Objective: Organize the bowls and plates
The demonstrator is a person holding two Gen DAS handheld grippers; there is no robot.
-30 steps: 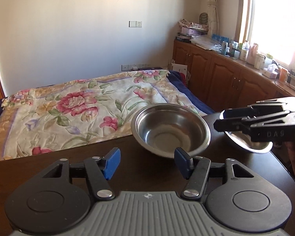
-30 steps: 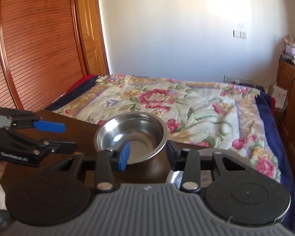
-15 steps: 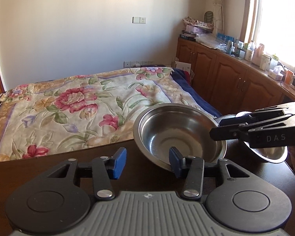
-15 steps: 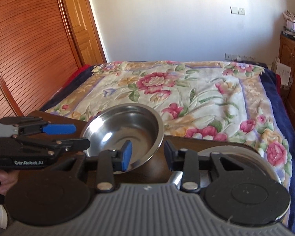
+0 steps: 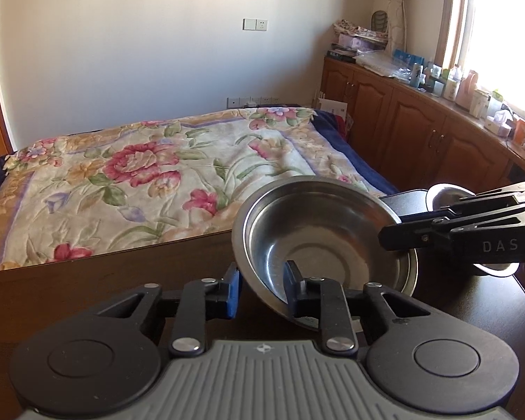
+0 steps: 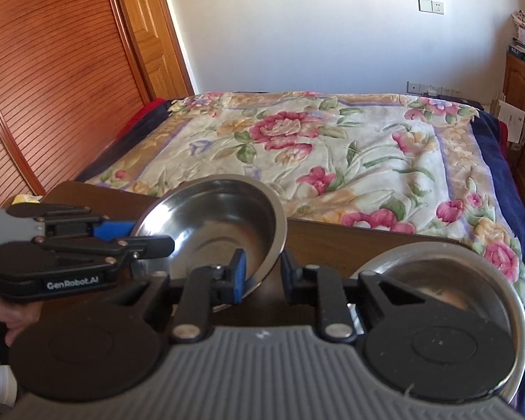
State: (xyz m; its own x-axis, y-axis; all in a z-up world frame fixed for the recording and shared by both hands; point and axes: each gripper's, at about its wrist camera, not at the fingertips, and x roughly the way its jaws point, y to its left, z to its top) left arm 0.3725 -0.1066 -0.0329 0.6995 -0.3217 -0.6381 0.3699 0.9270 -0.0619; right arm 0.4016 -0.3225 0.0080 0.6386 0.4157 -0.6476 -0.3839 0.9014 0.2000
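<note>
1. Steel bowl [image 5: 318, 241] sits tilted over the dark wooden table [image 5: 87, 280], near the edge by the bed [image 5: 140, 182].
2. My left gripper [image 5: 260, 288] has just been closing and now pinches its near rim.
3. My right gripper [image 6: 260, 273] has likewise clamped the opposite rim.
4. Another steel bowl [image 6: 437, 269] rests just beside it.

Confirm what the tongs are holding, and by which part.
Both hold the steel bowl by its rim: left tongs on the near-left rim, right tongs on the opposite side. Jaws just closed on it. The second steel dish lies unheld.
</note>
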